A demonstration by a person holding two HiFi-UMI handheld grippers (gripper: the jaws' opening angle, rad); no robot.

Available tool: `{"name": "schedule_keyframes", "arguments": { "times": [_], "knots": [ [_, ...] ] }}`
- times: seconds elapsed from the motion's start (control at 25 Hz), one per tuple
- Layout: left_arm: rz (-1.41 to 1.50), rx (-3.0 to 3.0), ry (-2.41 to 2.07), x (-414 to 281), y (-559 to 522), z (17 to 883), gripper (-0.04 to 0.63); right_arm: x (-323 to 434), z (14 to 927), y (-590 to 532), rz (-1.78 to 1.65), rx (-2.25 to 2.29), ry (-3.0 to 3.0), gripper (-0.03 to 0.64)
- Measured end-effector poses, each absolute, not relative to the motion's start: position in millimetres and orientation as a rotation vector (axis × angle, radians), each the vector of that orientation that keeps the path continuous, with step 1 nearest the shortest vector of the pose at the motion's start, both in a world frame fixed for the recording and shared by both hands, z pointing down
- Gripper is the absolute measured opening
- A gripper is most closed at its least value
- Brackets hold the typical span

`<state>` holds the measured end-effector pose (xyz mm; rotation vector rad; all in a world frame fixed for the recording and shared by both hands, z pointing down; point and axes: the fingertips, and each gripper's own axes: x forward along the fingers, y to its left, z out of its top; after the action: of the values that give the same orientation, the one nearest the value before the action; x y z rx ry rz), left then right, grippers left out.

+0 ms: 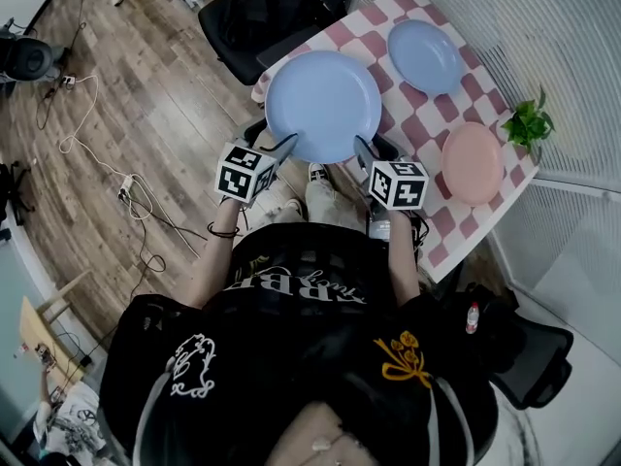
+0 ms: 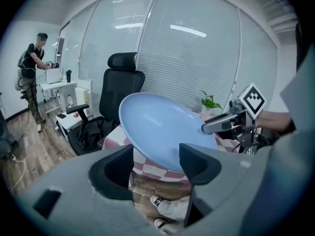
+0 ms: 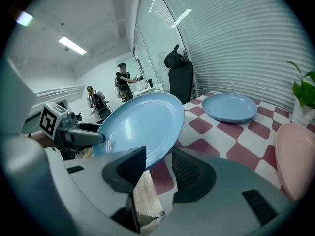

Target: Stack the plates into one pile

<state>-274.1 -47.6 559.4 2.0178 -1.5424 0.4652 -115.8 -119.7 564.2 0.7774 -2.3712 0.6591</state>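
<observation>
Left tongs (image 1: pixel 279 147) and right tongs (image 1: pixel 367 151) each clamp the big plate (image 1: pixel 323 105). Head view, unlike left gripper view, adds small plate (image 1: pixel 424 54) and pink plate (image 1: pixel 473 161): three plates.

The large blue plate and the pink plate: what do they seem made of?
The large blue plate: probably plastic or melamine, perhaps glazed ceramic; smooth, with a soft sheen and light streaks. The pink plate: likely the same; even colour, smooth surface.

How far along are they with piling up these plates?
Nothing is stacked yet. The big blue plate is in the air, gripped at its rim by the left gripper and right gripper. The small blue plate and pink plate lie apart on the table, still to be piled.
</observation>
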Motion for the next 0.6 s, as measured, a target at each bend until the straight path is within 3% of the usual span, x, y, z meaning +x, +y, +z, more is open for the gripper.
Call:
{"name": "schedule_keyframes", "arguments": {
  "times": [0.6],
  "knots": [
    [0.463,2.136,-1.468,-229,47,552,0.29,-64,552,-9,0.65,0.915,-2.321,0.163]
  ]
}}
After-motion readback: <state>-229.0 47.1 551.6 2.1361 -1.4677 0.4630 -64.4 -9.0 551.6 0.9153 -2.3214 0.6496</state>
